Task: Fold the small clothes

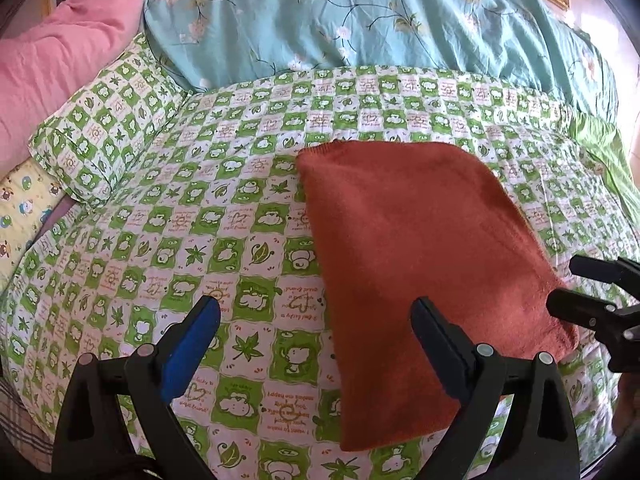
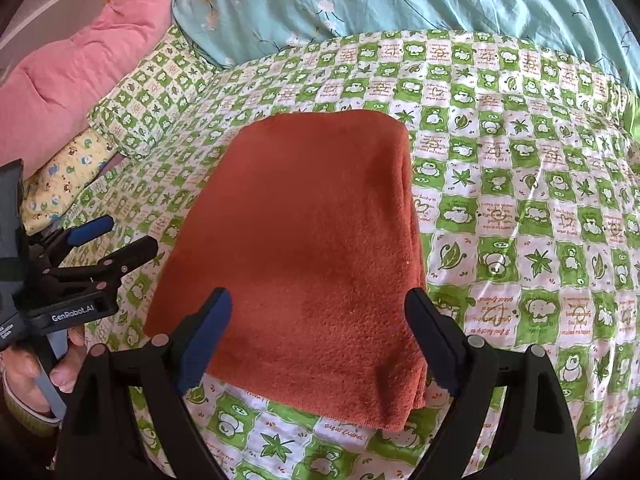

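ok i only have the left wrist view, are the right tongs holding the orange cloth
observer: no, the right tongs are wide open over the near end of the orange cloth, gripping nothing.
operator: is its right side a fold
observer: looks so, stacked layers show along that edge.
operator: anything lying on it
observer: no, its top is bare; it lies flat on the green checked sheet.

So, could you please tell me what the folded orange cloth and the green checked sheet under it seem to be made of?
Orange cloth: probably terry or fleece, matte, given its fuzzy nubbly pile and thick soft folded edge. Green checked sheet: likely thin woven cotton, smooth and printed, creasing finely with slight sheen.
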Demonstrator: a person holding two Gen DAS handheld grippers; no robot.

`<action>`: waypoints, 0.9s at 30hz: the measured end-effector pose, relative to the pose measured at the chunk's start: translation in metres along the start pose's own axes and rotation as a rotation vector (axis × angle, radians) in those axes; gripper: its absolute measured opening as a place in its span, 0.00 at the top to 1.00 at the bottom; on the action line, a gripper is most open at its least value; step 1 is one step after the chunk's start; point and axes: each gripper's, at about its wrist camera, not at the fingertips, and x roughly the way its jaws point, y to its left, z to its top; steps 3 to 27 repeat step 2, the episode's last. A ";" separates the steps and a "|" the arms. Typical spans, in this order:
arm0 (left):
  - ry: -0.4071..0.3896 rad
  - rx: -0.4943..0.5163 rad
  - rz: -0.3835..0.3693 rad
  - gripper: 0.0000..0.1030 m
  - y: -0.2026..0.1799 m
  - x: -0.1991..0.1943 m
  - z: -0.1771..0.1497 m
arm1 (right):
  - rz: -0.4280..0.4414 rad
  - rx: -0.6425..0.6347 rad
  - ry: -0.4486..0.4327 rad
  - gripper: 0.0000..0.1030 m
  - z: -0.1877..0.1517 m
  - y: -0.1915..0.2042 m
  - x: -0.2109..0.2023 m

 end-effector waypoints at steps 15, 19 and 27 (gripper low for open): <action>0.002 -0.011 0.002 0.06 -0.001 0.002 0.000 | -0.004 0.001 -0.012 0.12 0.000 -0.001 0.001; 0.002 -0.011 0.002 0.06 -0.001 0.002 0.000 | -0.004 0.001 -0.012 0.12 0.000 -0.001 0.001; 0.002 -0.011 0.002 0.06 -0.001 0.002 0.000 | -0.004 0.001 -0.012 0.12 0.000 -0.001 0.001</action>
